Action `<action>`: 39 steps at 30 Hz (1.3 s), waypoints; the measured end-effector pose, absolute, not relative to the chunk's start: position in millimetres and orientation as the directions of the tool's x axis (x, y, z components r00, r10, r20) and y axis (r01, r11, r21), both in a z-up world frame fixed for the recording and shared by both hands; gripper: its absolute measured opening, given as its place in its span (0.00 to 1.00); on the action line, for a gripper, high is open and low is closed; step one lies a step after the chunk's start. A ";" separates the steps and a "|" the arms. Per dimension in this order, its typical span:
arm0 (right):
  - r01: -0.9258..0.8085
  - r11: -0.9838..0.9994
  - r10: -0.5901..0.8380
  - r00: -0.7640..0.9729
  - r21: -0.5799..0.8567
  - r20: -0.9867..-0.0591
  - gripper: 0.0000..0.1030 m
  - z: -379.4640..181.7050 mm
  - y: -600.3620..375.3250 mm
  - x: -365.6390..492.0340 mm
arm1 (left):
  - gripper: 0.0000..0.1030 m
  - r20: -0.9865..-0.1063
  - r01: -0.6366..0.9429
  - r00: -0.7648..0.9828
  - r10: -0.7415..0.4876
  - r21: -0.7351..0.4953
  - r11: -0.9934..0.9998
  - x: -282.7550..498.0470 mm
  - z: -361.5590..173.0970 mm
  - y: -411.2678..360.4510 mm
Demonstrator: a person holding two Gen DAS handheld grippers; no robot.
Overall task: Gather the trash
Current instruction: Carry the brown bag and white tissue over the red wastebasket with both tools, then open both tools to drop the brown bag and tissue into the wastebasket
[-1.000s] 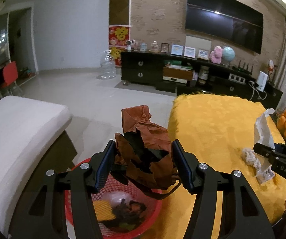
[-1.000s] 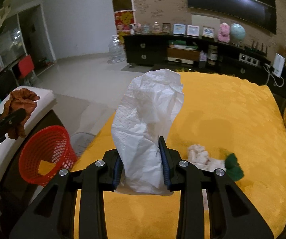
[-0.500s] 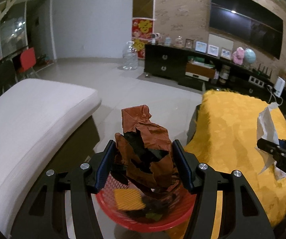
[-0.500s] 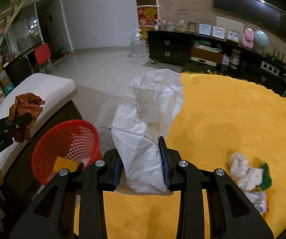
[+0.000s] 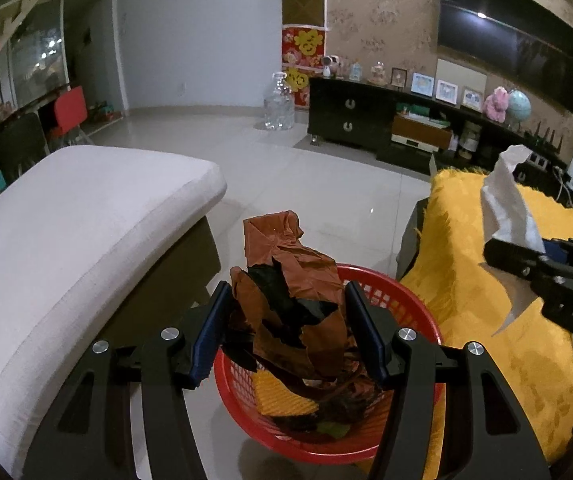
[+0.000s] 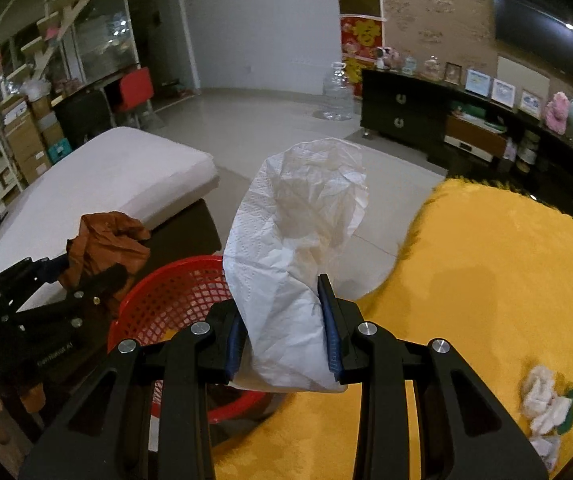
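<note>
Now squarely over the red basket [image 5: 398, 292], unlike a second ago: left gripper [image 5: 286, 322] clenched on the crumpled brown paper [image 5: 294, 280], ready to drop. Closing in from the yellow table [image 6: 486, 280], right gripper [image 6: 284, 334] grasping the white tissue [image 6: 298, 236]. Tight between white bench [image 5: 86, 216] and table edge; open above the rim.

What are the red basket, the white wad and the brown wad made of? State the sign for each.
Red basket: probably moulded plastic, with a glossy open lattice wall.
White wad: tissue or paper towel, matte, embossed dots, soft creases.
Brown wad: likely crumpled paper, sharp creases and torn edges; thin film is possible.
</note>
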State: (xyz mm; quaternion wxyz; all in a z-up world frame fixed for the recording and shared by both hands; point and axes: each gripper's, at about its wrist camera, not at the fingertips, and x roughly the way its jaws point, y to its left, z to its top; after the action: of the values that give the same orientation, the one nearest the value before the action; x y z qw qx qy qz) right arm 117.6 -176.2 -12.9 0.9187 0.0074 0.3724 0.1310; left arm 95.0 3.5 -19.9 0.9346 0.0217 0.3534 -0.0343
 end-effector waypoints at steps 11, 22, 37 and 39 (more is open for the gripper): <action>-0.268 0.948 0.308 0.641 0.172 -0.703 0.31 -25.6 -155.4 128.6 | 0.55 -0.720 0.061 0.693 0.013 0.077 0.995 105.4 -50.8 0.4; -0.298 0.934 0.343 0.590 0.197 -0.731 0.33 -41.3 -134.8 141.9 | 0.57 -0.755 0.088 0.656 0.004 0.082 0.993 109.9 -64.6 -4.9; -0.274 0.925 0.378 0.593 0.263 -0.711 0.57 -37.4 -137.3 138.5 | 0.66 -0.781 0.112 0.624 -0.025 0.057 0.992 114.6 -71.9 -6.2; -0.267 0.929 0.369 0.601 0.257 -0.709 0.57 -35.0 -140.6 137.0 | 0.70 -0.779 0.107 0.627 -0.032 0.045 0.993 113.6 -70.6 -4.3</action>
State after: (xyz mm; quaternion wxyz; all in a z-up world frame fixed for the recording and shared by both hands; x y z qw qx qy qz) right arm 137.0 -140.6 -35.0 0.8926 0.0624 0.4094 0.1782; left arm 113.6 -4.3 -70.6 0.9008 0.0437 0.4303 -0.0386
